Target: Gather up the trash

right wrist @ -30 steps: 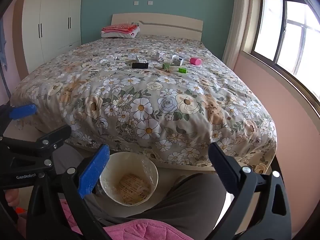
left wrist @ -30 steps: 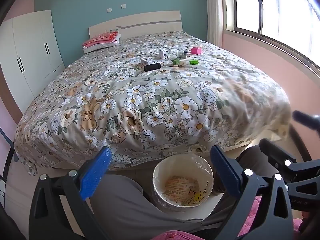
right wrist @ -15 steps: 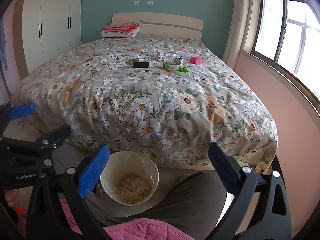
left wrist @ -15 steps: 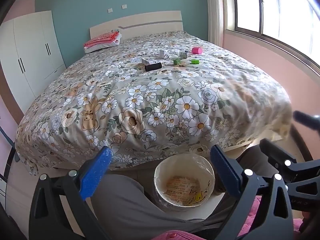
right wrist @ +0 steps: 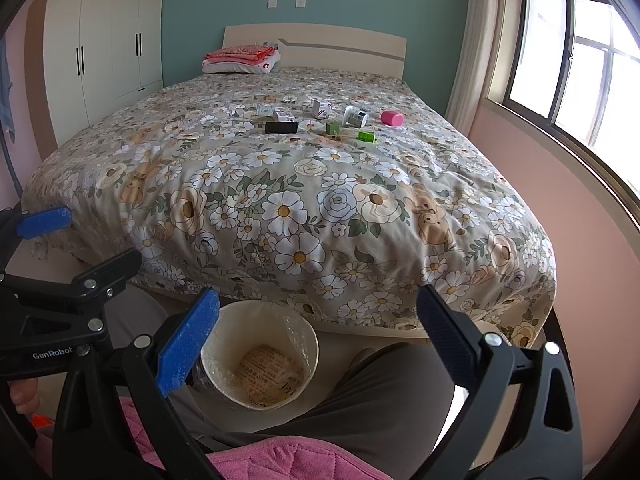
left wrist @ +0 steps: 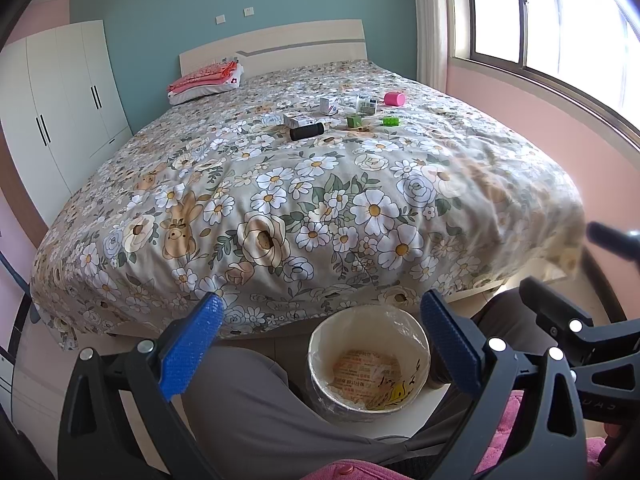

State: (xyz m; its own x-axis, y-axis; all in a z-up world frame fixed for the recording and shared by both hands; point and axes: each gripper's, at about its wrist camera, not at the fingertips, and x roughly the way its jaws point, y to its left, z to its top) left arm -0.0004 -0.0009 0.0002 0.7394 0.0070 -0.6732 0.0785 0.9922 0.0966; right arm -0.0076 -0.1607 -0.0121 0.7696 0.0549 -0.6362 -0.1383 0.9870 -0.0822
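Several pieces of trash lie far off in the middle of the floral bed (left wrist: pixel 320 208): a black cylinder (left wrist: pixel 306 132), small white boxes (left wrist: pixel 298 120), green cubes (left wrist: pixel 354 121) and a pink cup (left wrist: pixel 394 98). They also show in the right wrist view, black cylinder (right wrist: pixel 281 127), pink cup (right wrist: pixel 391 117). A lined trash bin (left wrist: pixel 369 364) stands on the floor at the bed's foot, between the person's knees; it also shows in the right wrist view (right wrist: pixel 260 356). My left gripper (left wrist: pixel 320 344) and right gripper (right wrist: pixel 316 336) are open and empty, held low above the bin.
A white wardrobe (left wrist: pixel 60 112) stands along the left wall. Folded red clothes on a pillow (left wrist: pixel 206 82) lie by the headboard. A window (left wrist: pixel 560 20) and pink wall run along the right. The person's grey-trousered legs (left wrist: pixel 256 412) flank the bin.
Both views have risen and tilted very slightly; the bin sits a touch lower in frame. Both grippers stay open and empty.
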